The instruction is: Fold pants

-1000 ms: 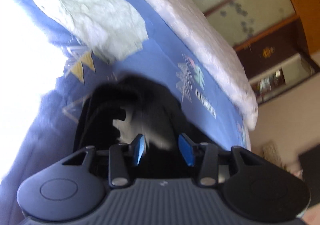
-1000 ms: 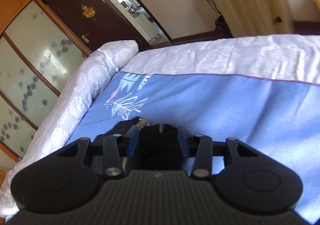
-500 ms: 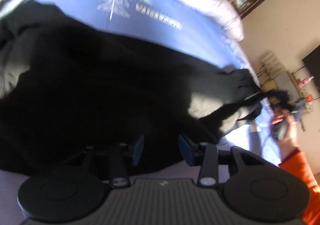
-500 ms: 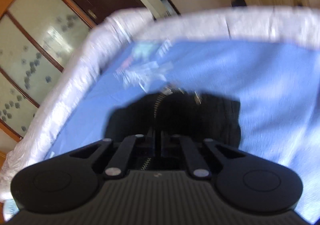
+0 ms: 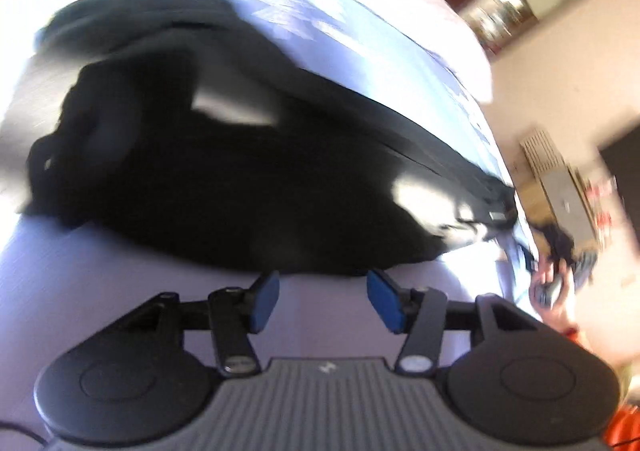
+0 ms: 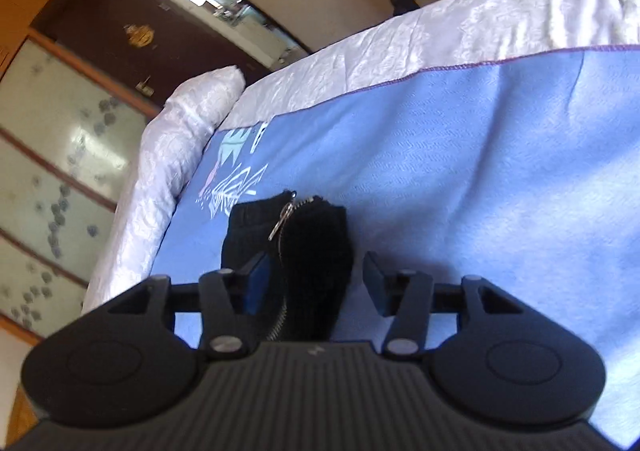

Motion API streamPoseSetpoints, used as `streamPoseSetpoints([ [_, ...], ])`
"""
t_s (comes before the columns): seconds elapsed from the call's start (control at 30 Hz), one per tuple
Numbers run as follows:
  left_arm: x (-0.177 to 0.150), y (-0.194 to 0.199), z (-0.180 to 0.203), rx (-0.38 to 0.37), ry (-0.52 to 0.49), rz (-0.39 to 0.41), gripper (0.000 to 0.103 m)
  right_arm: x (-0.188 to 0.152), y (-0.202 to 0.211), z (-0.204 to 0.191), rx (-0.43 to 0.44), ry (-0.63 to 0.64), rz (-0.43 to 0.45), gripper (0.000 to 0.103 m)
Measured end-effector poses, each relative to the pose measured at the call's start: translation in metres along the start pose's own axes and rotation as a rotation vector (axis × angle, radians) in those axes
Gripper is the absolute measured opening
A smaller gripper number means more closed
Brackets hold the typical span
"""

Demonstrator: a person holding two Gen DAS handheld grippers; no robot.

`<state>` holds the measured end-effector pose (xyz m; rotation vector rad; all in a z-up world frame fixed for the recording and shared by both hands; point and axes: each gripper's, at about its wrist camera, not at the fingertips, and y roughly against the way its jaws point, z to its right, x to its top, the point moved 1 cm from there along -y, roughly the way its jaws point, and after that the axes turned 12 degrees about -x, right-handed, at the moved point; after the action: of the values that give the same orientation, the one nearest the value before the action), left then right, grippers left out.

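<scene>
Your left gripper (image 5: 322,297) is opening, its blue pads (image 5: 264,303) spread with only bare sheet between them; nothing is being pinched. Just ahead of its tips the black pants (image 5: 224,187) are lying in a long dark heap across the blue sheet (image 5: 132,291), their near edge almost touching the pad tips. The picture is smeared, so the folds are hard to read. At the far right end of the pants your other hand (image 5: 554,287) is showing, blurred, beside an orange sleeve (image 5: 624,427).

Your right gripper (image 6: 310,283) is opening too. A narrow end of the pants (image 6: 312,251) with a metal zipper (image 6: 282,227) is lying between its jaws, close against the left pad, while the right pad is standing clear of the cloth, so the pads are not pressing it. Beyond that end the blue sheet (image 6: 460,179) is running on to a white quilt (image 6: 400,47) along the bed's edge. A dark wooden door (image 6: 132,31) and frosted glass panels (image 6: 60,155) are standing behind the bed.
</scene>
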<state>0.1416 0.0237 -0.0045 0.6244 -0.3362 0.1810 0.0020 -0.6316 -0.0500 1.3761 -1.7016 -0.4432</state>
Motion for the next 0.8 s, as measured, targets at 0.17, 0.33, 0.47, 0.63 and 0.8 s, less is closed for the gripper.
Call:
streamPoseSetpoints([
  [0.17,-0.023,0.053,-0.060,0.048,0.314,0.178,0.054,-0.012,0.004,0.000,0.041,0.047,-0.046,0.055],
  [0.33,-0.022,0.067,-0.086,0.019,0.440,0.314,0.060,-0.018,-0.014,-0.012,0.051,0.029,-0.065,0.055],
  [0.47,-0.004,0.051,-0.097,-0.013,0.478,0.368,0.068,-0.022,-0.025,-0.026,0.037,0.068,-0.044,0.055],
  [0.63,0.019,0.024,-0.097,-0.019,0.500,0.391,0.029,-0.022,-0.040,-0.042,0.014,0.099,-0.043,0.050],
  [0.8,0.019,0.050,-0.107,-0.059,0.579,0.377,0.012,-0.021,-0.030,-0.049,-0.043,0.139,-0.038,0.014],
])
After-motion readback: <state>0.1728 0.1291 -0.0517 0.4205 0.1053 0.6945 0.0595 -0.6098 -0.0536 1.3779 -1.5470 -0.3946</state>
